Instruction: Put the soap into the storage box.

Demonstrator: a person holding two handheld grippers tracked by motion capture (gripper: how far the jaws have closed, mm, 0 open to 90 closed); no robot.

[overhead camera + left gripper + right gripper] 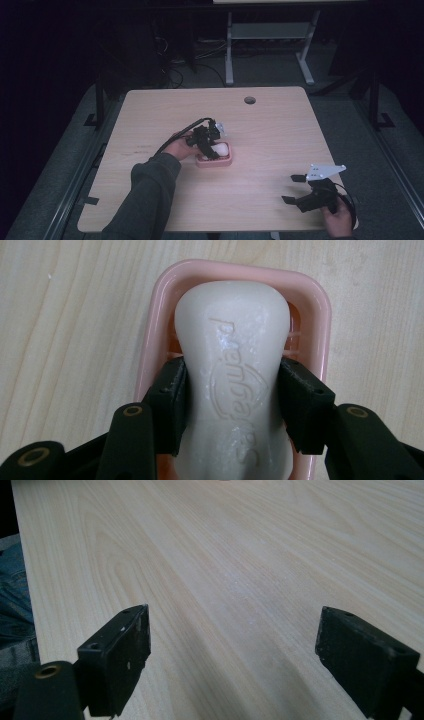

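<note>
A white bar of soap (232,370) with an embossed logo lies in a pink soap dish (310,300) on the wooden table. My left gripper (232,405) is shut on the soap, its two black pads pressing the bar's narrow waist from both sides. From above, that left gripper (212,147) hangs over the pink dish (225,161) near the table's middle, with the soap (221,148) showing white under it. My right gripper (296,189) rests near the front right corner, jaws wide apart, and its own view shows the right gripper (232,655) with only bare wood between the pads.
The light wooden table (280,135) has a round cable hole (249,100) near its far edge. Beyond it stand the legs of another desk (229,50) on a dark floor. A person's denim-clad leg (12,605) shows past the table's edge.
</note>
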